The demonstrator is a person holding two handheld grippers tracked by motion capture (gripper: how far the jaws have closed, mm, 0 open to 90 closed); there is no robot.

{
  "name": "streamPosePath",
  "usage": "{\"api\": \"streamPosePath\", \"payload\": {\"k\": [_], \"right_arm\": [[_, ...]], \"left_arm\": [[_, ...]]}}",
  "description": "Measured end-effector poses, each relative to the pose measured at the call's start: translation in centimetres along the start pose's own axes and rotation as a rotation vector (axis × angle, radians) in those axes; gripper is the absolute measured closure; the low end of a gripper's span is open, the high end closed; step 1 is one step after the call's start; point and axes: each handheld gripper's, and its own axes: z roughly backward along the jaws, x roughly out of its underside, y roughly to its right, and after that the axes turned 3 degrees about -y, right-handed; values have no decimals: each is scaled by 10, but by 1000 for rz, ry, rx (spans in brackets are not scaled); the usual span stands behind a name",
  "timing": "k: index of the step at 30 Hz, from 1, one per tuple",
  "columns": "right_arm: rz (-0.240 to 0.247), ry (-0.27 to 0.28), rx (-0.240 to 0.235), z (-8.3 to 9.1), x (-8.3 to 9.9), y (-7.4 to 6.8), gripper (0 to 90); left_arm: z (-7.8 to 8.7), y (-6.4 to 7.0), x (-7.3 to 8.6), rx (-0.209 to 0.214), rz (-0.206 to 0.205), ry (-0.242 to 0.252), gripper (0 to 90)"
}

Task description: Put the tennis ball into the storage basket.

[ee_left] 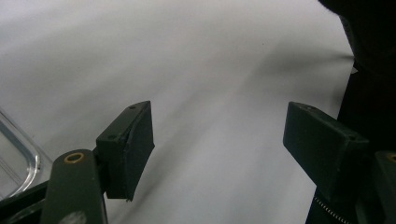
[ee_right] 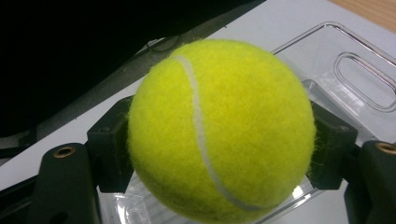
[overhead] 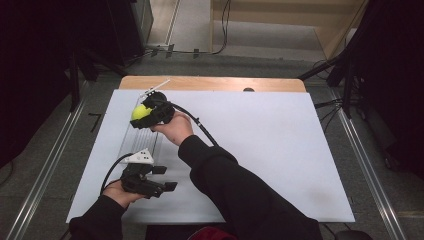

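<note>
From the high view we count two grippers, one tennis ball (overhead: 140, 111) and one clear tray (overhead: 141, 136) on the white table (overhead: 280, 150): the right gripper (overhead: 145, 114) holds the ball above the tray's far end, the left gripper (overhead: 169, 178) hovers near the table's front edge, and the tray is hard to make out. In the left gripper view we see its two jaws spread wide with nothing between them over bare white surface, with the tray's corner (ee_left: 16, 154) cut off at the left. In the right gripper view we see one ball (ee_right: 219, 126) clamped between both jaws, hiding much of the tray (ee_right: 355, 74) beneath.
</note>
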Motion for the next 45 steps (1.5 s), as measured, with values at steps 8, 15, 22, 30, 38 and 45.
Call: {"api": "streamPosePath", "payload": {"k": [8, 15, 22, 30, 38, 45], "right_arm": [[-8, -1, -2, -5, 2, 3, 232], [1, 4, 14, -7, 3, 2, 232], [-11, -8, 1, -14, 8, 3, 231], [-22, -23, 4, -22, 14, 5, 228], [-46, 4, -46, -21, 14, 7, 162], [-32, 5, -4, -10, 11, 9, 153]], "left_arm": [[0, 0, 0, 2, 3, 0, 252], [0, 0, 0, 3, 3, 0, 252], [0, 0, 0, 4, 4, -1, 252], [0, 0, 0, 4, 5, 1, 252], [-1, -1, 0, 7, 8, 3, 252], [-1, 0, 0, 3, 4, -2, 252]]}}
